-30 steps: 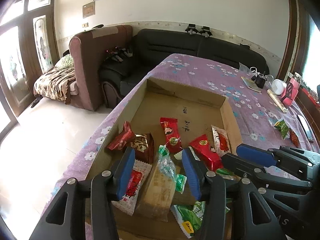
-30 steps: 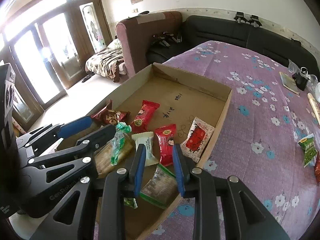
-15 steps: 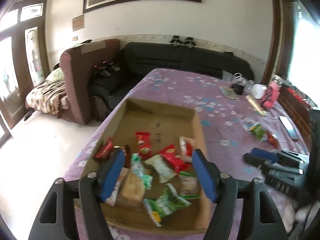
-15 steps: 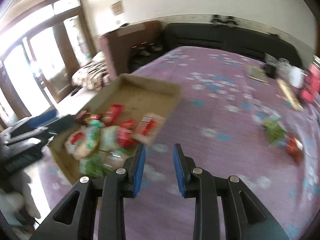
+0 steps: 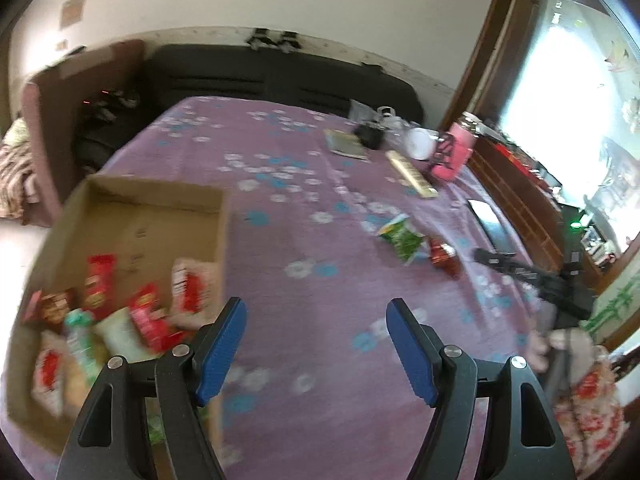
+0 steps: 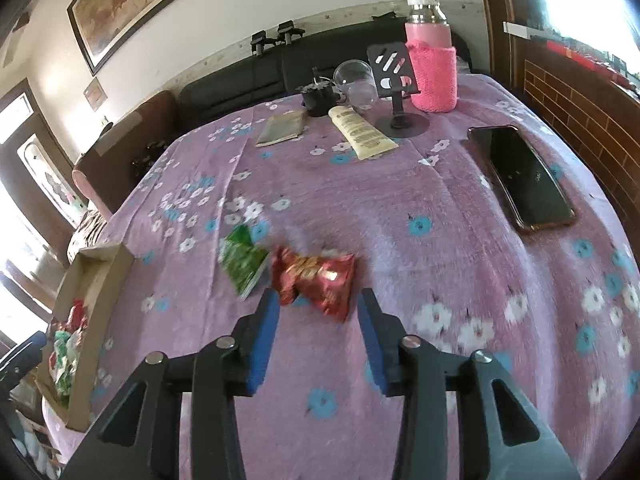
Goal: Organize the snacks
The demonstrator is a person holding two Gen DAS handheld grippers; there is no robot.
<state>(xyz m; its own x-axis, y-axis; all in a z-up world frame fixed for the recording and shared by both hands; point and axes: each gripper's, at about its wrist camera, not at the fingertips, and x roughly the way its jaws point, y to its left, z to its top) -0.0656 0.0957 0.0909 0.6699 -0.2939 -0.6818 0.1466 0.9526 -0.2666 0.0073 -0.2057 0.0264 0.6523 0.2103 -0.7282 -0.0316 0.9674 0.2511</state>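
A cardboard box [image 5: 136, 216] at the table's left holds several red, green and white snack packets; it also shows in the right wrist view [image 6: 98, 276]. A green packet [image 6: 244, 264] and a red packet [image 6: 314, 276] lie loose on the purple flowered cloth; both show in the left wrist view, green [image 5: 402, 238] and red [image 5: 442, 254]. My right gripper [image 6: 318, 322] is open and empty, its tips just short of the red packet on either side. My left gripper [image 5: 316, 334] is wide open and empty over bare cloth right of the box.
A phone [image 6: 522, 176] lies at the right. At the far end stand a pink bottle [image 6: 432, 68], a black phone stand [image 6: 396, 88], a clear cup [image 6: 356, 82], a cream tube [image 6: 362, 132] and a booklet [image 6: 282, 128]. A sofa runs behind.
Both grippers have swung right, away from the box. The right one has opened wider and come up to the red packet. The left has opened wider.
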